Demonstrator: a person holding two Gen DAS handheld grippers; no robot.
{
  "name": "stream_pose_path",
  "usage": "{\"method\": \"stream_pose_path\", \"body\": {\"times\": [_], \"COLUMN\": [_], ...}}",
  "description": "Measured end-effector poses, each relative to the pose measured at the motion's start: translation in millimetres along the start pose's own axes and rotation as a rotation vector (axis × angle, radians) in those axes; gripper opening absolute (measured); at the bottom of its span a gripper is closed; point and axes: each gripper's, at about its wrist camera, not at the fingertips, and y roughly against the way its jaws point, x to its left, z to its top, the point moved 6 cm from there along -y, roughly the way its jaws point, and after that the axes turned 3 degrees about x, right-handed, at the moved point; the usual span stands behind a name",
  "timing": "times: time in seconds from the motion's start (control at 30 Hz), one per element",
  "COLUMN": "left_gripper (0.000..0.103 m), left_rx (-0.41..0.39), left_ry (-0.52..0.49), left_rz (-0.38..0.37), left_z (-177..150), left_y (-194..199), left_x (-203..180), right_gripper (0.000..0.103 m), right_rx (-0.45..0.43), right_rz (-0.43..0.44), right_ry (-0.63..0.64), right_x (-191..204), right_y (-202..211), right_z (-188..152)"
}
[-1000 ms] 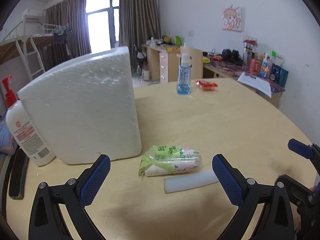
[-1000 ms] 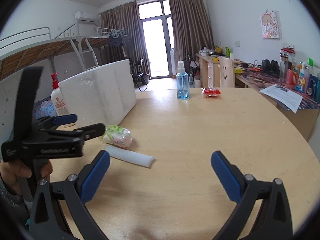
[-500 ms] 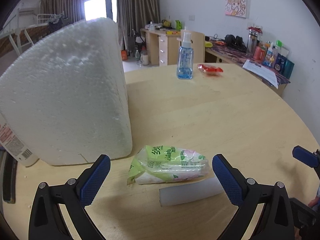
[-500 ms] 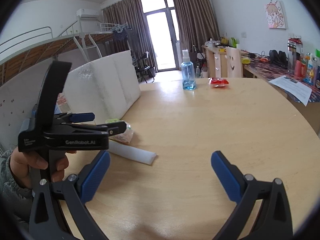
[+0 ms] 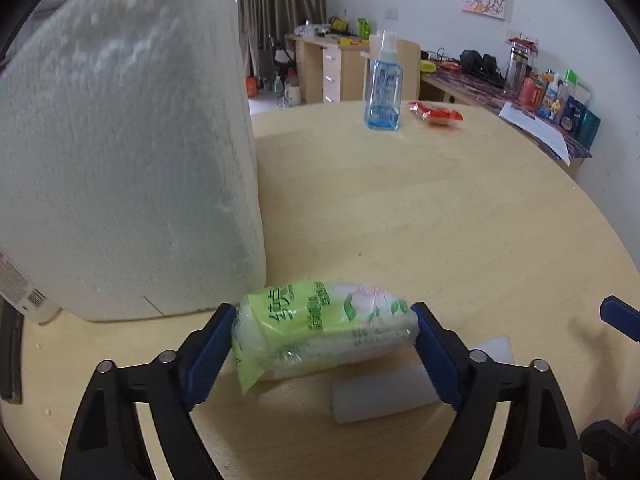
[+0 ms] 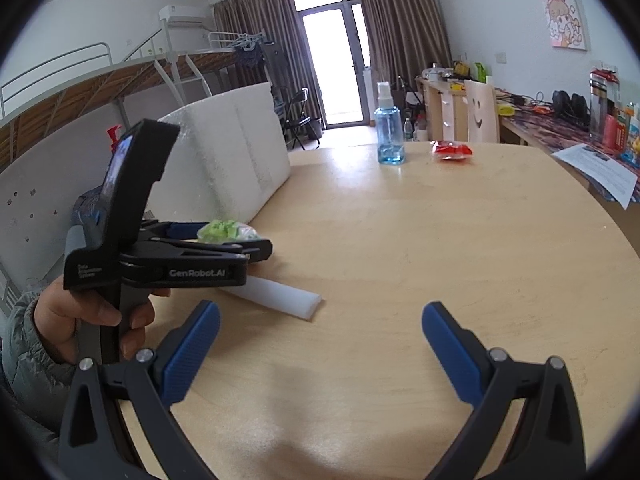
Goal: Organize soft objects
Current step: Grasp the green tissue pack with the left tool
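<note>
Round pale-wood table [image 5: 440, 216] in a bedroom with curtained window and bunk bed [image 6: 100, 80]. Left claw [image 5: 324, 332] closing around green tissue pack [image 5: 320, 320], pads at both ends, beside white foam block [image 5: 120, 152] and white foam strip [image 5: 384, 396]. Right claw [image 6: 320, 344] spread wide, empty, above bare tabletop. Spray bottle [image 5: 383, 92] and red packet [image 5: 436, 114] at far edge.

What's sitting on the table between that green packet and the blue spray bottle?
Nothing: in the left wrist view the wooden table is bare from the green packet to the blue spray bottle; the red packet lies off beside the bottle.
</note>
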Motion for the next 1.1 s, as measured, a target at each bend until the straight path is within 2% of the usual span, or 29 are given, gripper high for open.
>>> {"method": "stream_pose_path", "body": {"times": [0.3, 0.63, 0.73, 0.83, 0.9, 1.03, 1.1], "left_gripper": [0.078, 0.077, 0.077, 0.077, 0.077, 0.077, 0.077], "left_rx": [-0.024, -0.124, -0.153, -0.16, -0.161, -0.179, -0.187], "left_ry": [0.001, -0.003, 0.0, 0.004, 0.009, 0.018, 0.021], "left_rz": [-0.036, -0.096, -0.092, -0.095, -0.094, -0.093, -0.094], "left_z": [-3, -7, -8, -9, -8, -8, -8], "left_y": [7, 37, 44, 45, 46, 51, 53], "left_x": [3, 9, 13, 17, 20, 25, 26], "right_gripper": [0.102, 0.102, 0.102, 0.102, 0.102, 0.102, 0.102], "right_rx": [0.018, 0.036, 0.047, 0.074, 0.085, 0.145, 0.178], "right_rz": [-0.006, -0.027, -0.027, 0.025, 0.027, 0.013, 0.032], "right_ry": [0.005, 0.045, 0.092, 0.142, 0.182, 0.356, 0.425], "right_x": [1, 5, 8, 14, 19, 33, 38], "right_y": [-1, -4, -6, -10, -13, -27, -38], "right_z": [0, 3, 6, 12, 16, 19, 17]}}
